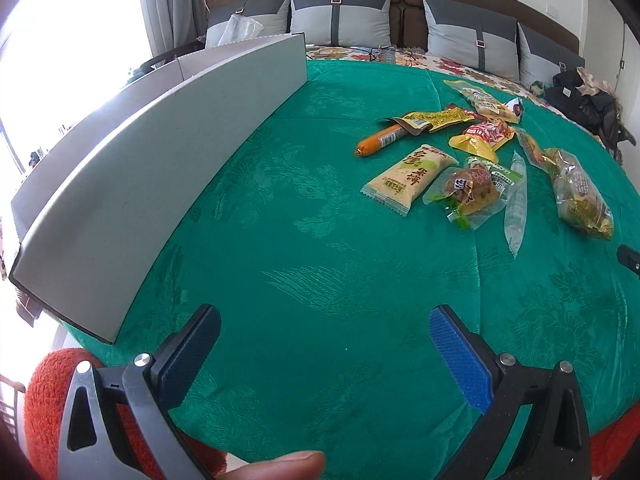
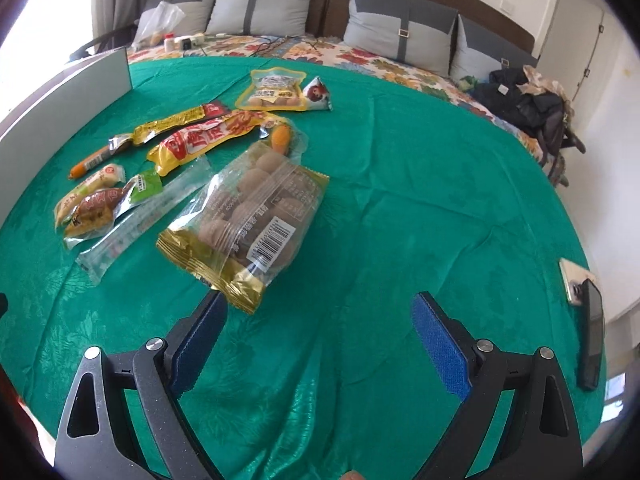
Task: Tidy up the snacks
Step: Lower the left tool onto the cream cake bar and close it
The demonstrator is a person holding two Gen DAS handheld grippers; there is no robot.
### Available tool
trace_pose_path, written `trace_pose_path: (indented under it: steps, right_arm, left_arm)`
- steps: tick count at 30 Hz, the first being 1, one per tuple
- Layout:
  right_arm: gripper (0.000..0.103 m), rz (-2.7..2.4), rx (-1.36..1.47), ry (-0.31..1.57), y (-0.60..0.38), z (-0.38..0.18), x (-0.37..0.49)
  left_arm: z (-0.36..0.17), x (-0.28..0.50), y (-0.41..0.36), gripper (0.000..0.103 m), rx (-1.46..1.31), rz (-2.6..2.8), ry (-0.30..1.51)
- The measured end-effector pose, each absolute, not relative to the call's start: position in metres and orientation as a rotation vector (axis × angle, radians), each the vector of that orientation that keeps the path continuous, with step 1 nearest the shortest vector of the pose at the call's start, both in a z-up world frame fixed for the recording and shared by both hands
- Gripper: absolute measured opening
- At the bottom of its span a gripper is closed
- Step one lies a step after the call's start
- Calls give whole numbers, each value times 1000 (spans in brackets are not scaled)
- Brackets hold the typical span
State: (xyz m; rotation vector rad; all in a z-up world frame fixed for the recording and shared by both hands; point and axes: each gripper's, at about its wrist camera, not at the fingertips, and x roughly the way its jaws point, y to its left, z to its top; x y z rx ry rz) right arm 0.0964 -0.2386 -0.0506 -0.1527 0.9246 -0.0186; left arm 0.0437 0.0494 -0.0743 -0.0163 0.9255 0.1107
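Blue pads: line the fingers of both grippers, no snack between them.
Left gripper [image 1: 325,330]: released, jaws spread wide over bare green cloth [image 1: 304,240] near the cloth's near edge; a fingertip [image 1: 288,465] shows below it.
Right gripper [image 2: 320,316]: released too, jaws wide; its left finger [image 2: 202,338] lies just beside the gold end of the egg bag [image 2: 250,220], whether touching I cannot tell.
Box [image 1: 132,184]: grey, open, standing along the cloth's left edge, well apart from the snacks.
Snacks: scattered mid-cloth toward the far right.
Sausage [image 1: 380,140]: orange, at the group's left, its far end under a yellow pack [image 1: 434,118].
Rice cracker [image 1: 408,178]: pale pack, beside a clear-wrapped bun [image 1: 470,192].
Clear stick pack [image 1: 515,204]: between bun and egg bag.
Red-yellow pack [image 2: 212,138]: behind the egg bag.
Phone [image 2: 592,336]: dark, at the cloth's right edge.
Pillows [image 2: 264,4]: grey, against the headboard.
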Motion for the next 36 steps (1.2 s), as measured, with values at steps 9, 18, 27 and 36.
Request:
trace_pose_path:
  steps: [9,18,27,36]
  right_arm:
    - [95,-58,-55,984,-271,-79,84]
    - [96,-31,34,965,-275,-85,88]
    - [97,-14,25,946,-272,-86,94]
    - [97,-13,23,947,-272,-87,94]
  left_arm:
    - [-91,65,39,103,40,54,1004]
    - [-90,89,54,103,8,-32,1157]
    - [-45,185,57,98,21,-130,1074]
    - [-78,216,15,66,114,-213,1184]
